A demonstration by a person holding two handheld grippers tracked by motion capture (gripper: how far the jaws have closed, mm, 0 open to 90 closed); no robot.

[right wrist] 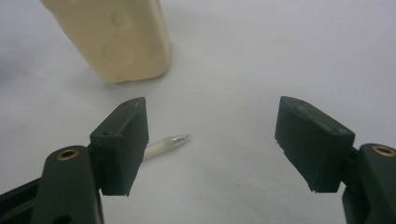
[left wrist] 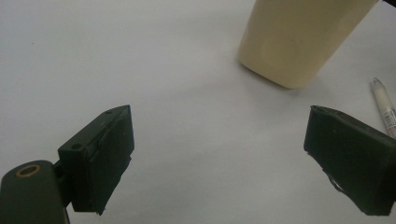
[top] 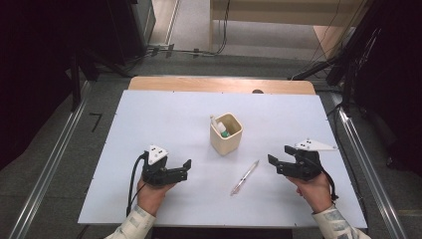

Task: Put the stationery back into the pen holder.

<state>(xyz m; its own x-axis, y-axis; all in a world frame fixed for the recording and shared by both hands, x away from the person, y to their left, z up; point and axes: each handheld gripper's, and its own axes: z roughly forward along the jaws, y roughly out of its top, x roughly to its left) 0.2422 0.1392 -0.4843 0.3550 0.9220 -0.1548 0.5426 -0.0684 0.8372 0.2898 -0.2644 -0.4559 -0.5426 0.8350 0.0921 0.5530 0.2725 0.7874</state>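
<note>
1. Fingers of both grippers are spread wide and grasp nothing: the left gripper (top: 185, 169) has bare sheet between its jaws in the left gripper view, and the right gripper (top: 276, 156) likewise in the right gripper view.
2. Table (top: 159, 124), under a white sheet, bears everything; each hand rests on its near edge, left hand (top: 149, 195) at about 7 o'clock from the middle, right hand (top: 314, 191) at about 4 o'clock.
3. Cup (top: 226, 133), cream and square, stands upright near the middle, at 1 o'clock from the left gripper and 10 o'clock from the right one. Inside it leans a white item with a green end; what it is I cannot tell.
4. Pen (top: 245, 177) lies flat on the sheet at 5 o'clock from the cup, apart from it, between the two grippers and nearer the right one. Its tip (right wrist: 180, 138) shows just beside the right gripper's left jaw, untouched.
</note>
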